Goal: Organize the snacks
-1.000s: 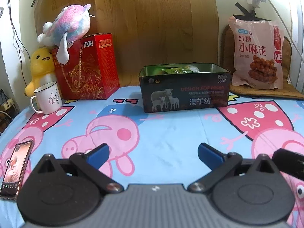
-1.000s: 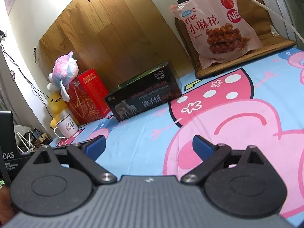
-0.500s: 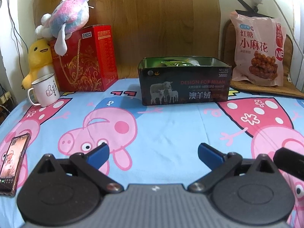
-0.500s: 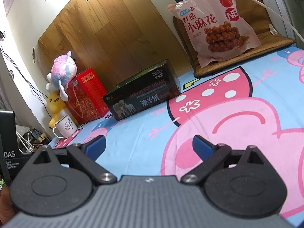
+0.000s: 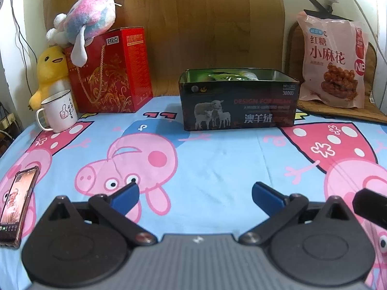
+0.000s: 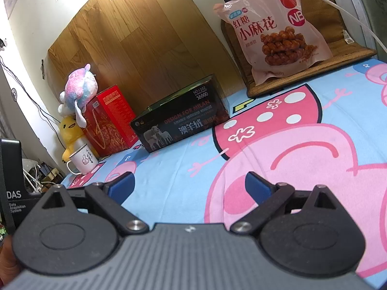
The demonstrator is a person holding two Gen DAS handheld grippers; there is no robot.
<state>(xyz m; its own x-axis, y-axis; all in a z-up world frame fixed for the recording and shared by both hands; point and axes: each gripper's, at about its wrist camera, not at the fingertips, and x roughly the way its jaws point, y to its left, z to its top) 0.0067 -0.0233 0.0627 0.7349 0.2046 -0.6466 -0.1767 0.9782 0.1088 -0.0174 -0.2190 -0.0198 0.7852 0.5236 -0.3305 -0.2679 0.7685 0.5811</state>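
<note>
there, tin box [image 5: 238,106] lengthwise left-right

soft, even indoor light, strong fisheye bending at the edges, mild blur, faint shadows on the sheet [image 5: 217,169].

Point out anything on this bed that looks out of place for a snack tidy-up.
The pink snack bag stands propped on the brown mat, outside the black tin that already holds green packets. A phone lies screen-lit by the sheet's left edge. Nothing looks spilled or damaged.
</note>
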